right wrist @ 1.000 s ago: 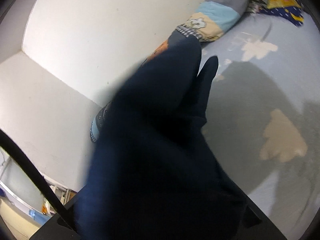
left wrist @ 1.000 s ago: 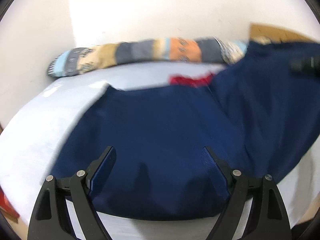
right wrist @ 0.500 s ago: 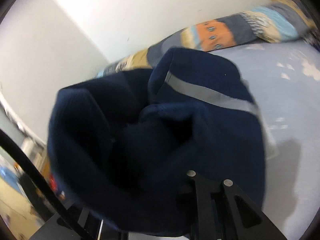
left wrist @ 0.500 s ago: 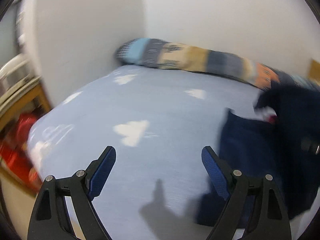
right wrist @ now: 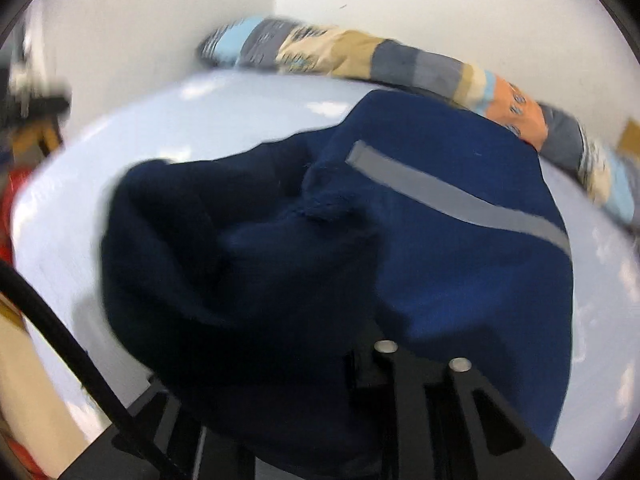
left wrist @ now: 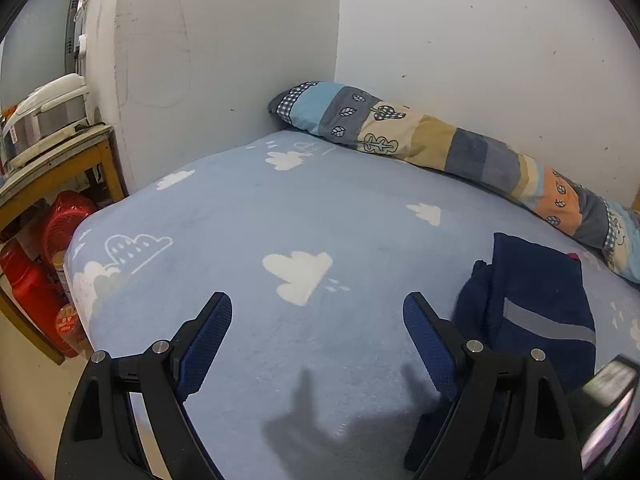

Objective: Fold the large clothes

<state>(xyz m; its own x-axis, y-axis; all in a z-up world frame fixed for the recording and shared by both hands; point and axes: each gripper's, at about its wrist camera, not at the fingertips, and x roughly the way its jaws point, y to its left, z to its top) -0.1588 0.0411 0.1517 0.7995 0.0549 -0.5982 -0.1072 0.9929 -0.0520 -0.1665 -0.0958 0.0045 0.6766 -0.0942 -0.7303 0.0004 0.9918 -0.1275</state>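
A navy garment [left wrist: 536,292] with a grey stripe [right wrist: 452,196] lies bunched on the right of the light blue bed [left wrist: 280,208]. In the right wrist view the same garment [right wrist: 440,272] drapes over my right gripper [right wrist: 340,340] and hides its fingertips. Its jaws are opening, with the cloth still gathered between them. My left gripper [left wrist: 316,300] hangs open over bare sheet to the left of the garment, with nothing between its blue pads [left wrist: 208,332].
A long patchwork pillow [left wrist: 440,144] runs along the back wall. Left of the bed stands a wooden table [left wrist: 60,160] with a rice cooker [left wrist: 44,108] on it and red containers [left wrist: 28,288] below. A bit of red cloth [left wrist: 574,257] peeks from behind the garment.
My left gripper swung left, off the garment and over bare sheet. My right gripper carried the garment over and down to the bed, rolling upright; the cloth now rests folded with its grey stripe on top.
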